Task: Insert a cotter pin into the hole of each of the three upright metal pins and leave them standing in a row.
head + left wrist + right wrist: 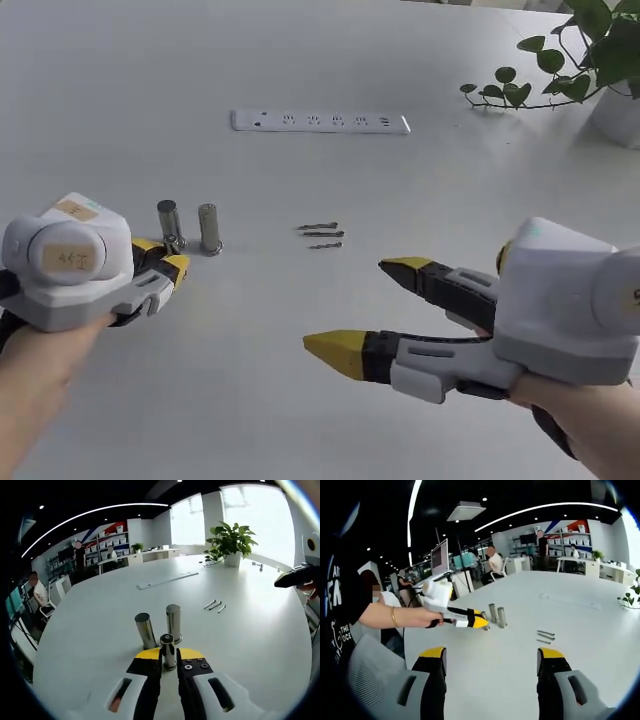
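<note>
R gripper point(348, 305) agape; L gripper point(169, 657) clamps pin point(167, 642)

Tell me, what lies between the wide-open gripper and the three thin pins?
Nothing: in the head view, bare table separates the right gripper from the cotter pins.
</note>
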